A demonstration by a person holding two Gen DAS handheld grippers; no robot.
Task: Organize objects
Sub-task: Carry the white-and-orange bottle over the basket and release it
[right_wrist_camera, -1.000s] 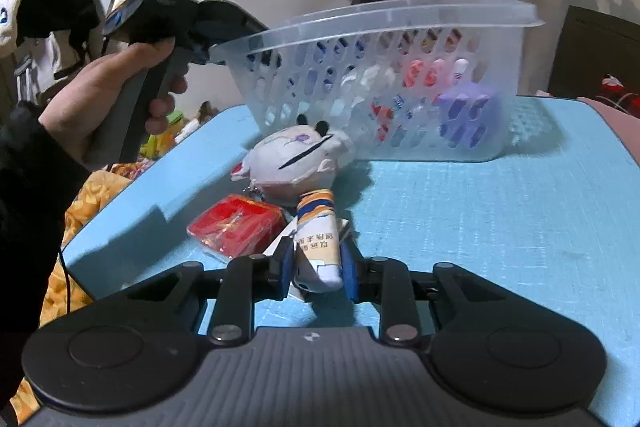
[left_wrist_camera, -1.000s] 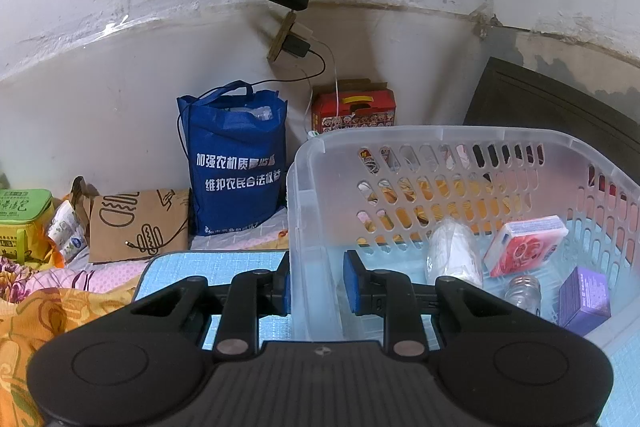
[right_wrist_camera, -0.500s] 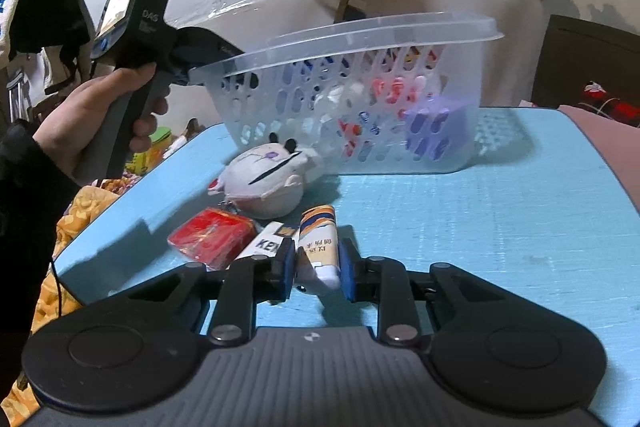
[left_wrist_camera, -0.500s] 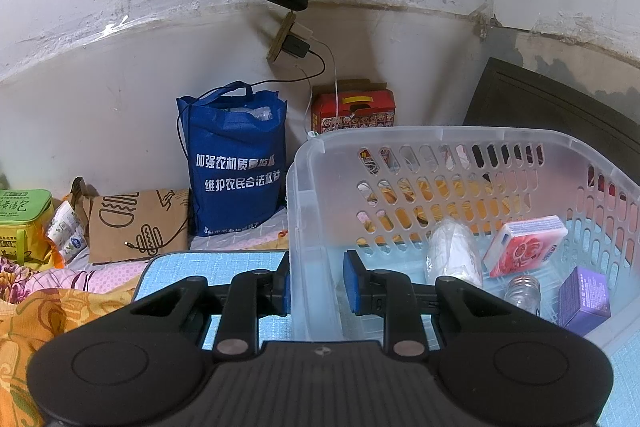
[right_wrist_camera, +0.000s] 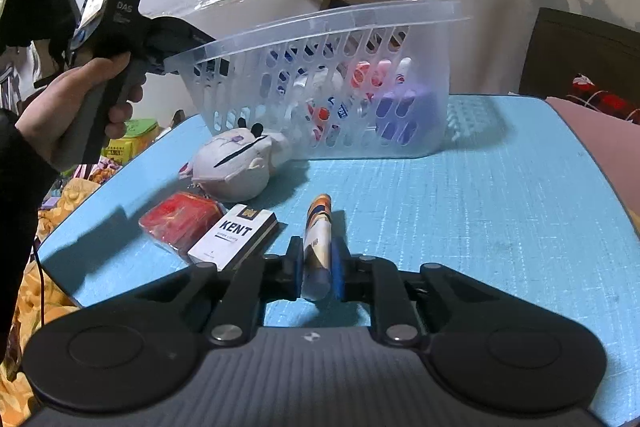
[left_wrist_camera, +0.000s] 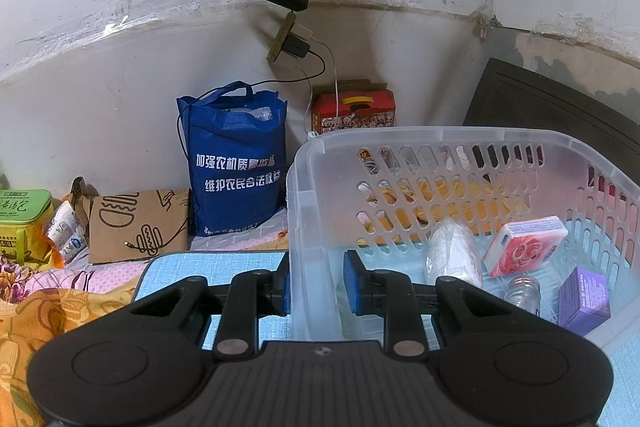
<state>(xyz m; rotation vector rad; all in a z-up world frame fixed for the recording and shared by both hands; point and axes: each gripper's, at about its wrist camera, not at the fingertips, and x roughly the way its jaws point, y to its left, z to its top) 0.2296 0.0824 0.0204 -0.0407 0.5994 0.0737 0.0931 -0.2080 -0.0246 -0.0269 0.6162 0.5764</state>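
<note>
1. The light-blue woven-textured bench [right_wrist_camera: 480, 211] runs ahead of the right gripper [right_wrist_camera: 317, 269]. Its left edge slants away beyond the left finger, and its right edge curves off against a pink cushion [right_wrist_camera: 600, 131]. The widest bare stretch lies ahead and right of the fingers.
2. The translucent white slotted plastic basket [right_wrist_camera: 420, 99] stands tilted at the far side of the bench, its left end lifted.
3. The right gripper's fingers [right_wrist_camera: 295, 267] are clamped on an orange, white and blue tube [right_wrist_camera: 318, 239], which points forward and lies low over the bench.
4. Just left of the fingers lie a white "KENT" cigarette pack [right_wrist_camera: 234, 237] and a red wrapped packet [right_wrist_camera: 180, 223], touching each other. Beyond them a grey-white plush toy [right_wrist_camera: 232, 167] rests against the basket's foot.
5. The left gripper [left_wrist_camera: 316, 287] straddles the basket's [left_wrist_camera: 320, 187] near wall, one finger outside and one inside. The outer finger touches the wall, and I cannot tell whether the inner one presses it.
6. Right of the left fingers, inside the basket, lie a white wrapped bundle [left_wrist_camera: 454, 255], a pink-and-white box [left_wrist_camera: 524, 245], a small glass jar [left_wrist_camera: 522, 289] and a purple box [left_wrist_camera: 584, 301].
</note>
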